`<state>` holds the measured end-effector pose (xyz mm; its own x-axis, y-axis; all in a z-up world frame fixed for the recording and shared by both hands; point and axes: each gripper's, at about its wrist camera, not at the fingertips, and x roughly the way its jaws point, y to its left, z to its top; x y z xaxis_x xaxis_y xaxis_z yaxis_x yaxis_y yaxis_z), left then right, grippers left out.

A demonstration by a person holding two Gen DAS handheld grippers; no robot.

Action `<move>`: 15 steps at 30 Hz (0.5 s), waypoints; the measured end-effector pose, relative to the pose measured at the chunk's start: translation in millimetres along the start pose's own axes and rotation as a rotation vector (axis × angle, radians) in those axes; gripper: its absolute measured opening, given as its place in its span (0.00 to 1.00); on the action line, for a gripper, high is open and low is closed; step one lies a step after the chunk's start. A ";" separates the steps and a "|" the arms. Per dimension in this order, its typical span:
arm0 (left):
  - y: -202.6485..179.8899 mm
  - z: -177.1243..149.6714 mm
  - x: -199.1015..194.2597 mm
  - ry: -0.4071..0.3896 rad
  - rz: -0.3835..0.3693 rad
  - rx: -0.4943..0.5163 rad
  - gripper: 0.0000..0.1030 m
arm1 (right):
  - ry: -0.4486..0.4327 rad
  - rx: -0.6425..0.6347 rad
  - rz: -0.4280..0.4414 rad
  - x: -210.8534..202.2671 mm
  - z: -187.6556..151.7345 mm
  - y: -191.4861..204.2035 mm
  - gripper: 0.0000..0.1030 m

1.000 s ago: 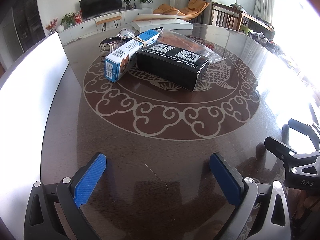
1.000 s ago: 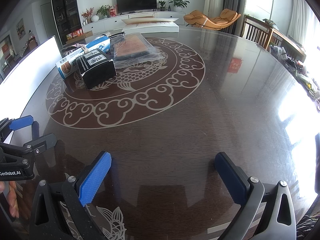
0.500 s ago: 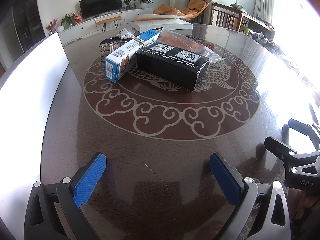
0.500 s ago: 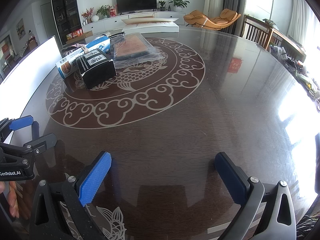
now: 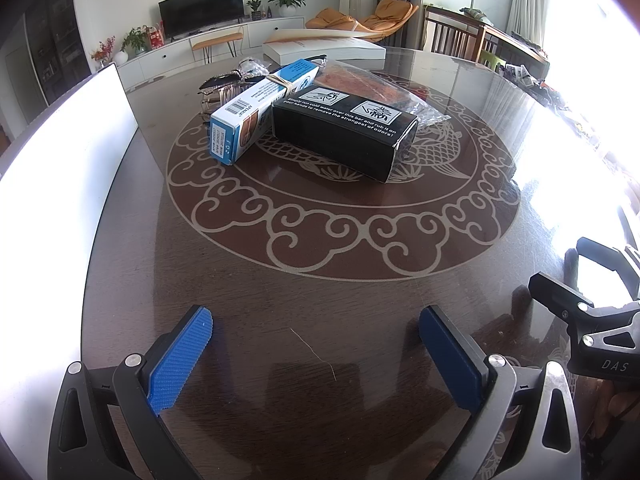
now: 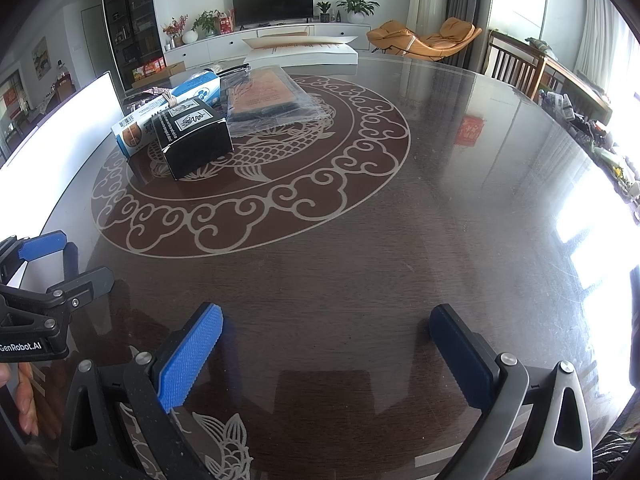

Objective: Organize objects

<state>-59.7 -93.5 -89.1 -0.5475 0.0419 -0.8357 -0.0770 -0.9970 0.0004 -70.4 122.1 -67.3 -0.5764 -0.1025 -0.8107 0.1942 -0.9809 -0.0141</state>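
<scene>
A black box [image 5: 344, 132] [image 6: 194, 138] with white print lies on the round dark table [image 5: 280, 280]. Against its left side rests a blue-and-white carton [image 5: 260, 110] [image 6: 168, 114] bound with a rubber band. Behind them lies an orange packet in clear plastic [image 5: 368, 86] [image 6: 266, 94], and a dark shiny bundle [image 5: 226, 82] sits further back. My left gripper [image 5: 316, 344] is open and empty near the table's front edge, well short of the boxes. My right gripper [image 6: 326, 342] is open too, empty, to the right of the left one.
A white board [image 5: 60, 184] stands along the table's left edge. A flat white box [image 5: 324, 48] lies at the far side. Chairs [image 6: 516, 66] and a cluttered side table stand to the right. The table's near and right parts show only the inlaid pattern.
</scene>
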 end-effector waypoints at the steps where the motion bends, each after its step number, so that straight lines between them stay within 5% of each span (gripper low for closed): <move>1: 0.1 0.0 0.1 0.000 -0.001 0.000 1.00 | 0.000 0.000 0.000 0.0 0.0 0.0 1.00; 15: 3.7 1.4 -1.7 0.012 -0.023 0.035 1.00 | 0.000 0.000 0.000 0.2 0.0 0.1 1.00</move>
<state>-60.2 -97.2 -86.9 -0.5355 0.0636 -0.8422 -0.1183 -0.9930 0.0003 -70.4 121.9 -67.5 -0.5763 -0.1024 -0.8108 0.1941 -0.9809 -0.0142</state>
